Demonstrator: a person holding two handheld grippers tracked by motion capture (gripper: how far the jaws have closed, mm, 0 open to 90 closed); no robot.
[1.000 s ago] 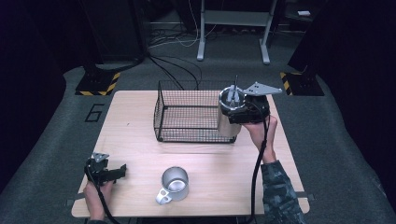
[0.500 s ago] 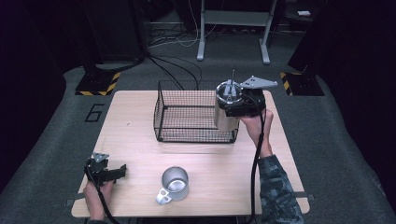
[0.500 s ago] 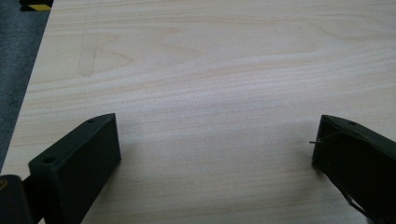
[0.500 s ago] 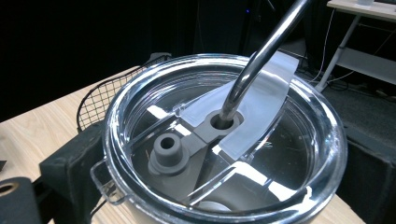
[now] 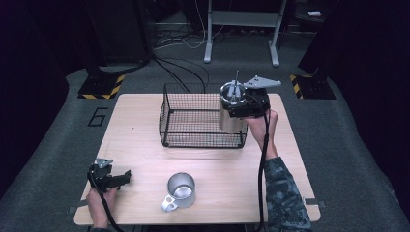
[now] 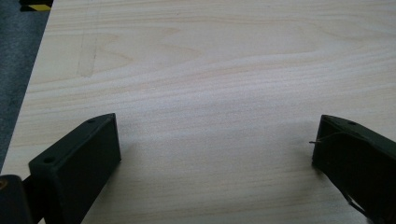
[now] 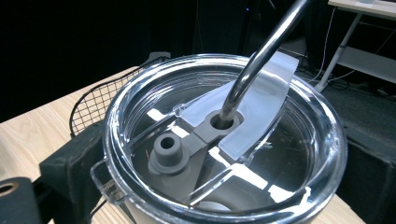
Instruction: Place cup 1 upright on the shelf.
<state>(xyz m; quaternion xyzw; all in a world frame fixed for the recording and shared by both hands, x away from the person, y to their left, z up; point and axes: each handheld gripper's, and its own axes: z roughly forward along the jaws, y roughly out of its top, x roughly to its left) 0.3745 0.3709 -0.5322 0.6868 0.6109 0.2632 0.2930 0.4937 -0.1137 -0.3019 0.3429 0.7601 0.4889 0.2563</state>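
My right gripper is shut on a steel tumbler and holds it upright in the air at the right end of the black wire basket. In the right gripper view the tumbler's clear lid sits close between the two black jaws, and a metal straw rises through it. Whether the tumbler is over the basket's rim or just beside it, I cannot tell. My left gripper rests low at the table's front left, open, with bare wood between its jaws.
A steel mug with a handle stands at the front middle of the wooden table. The basket is in the middle at the back. Cables, a desk frame and yellow-black striped bases lie on the dark floor beyond.
My right gripper has carried the tumbler a little to the left, toward the basket's right end. The left gripper and the mug have stayed put.
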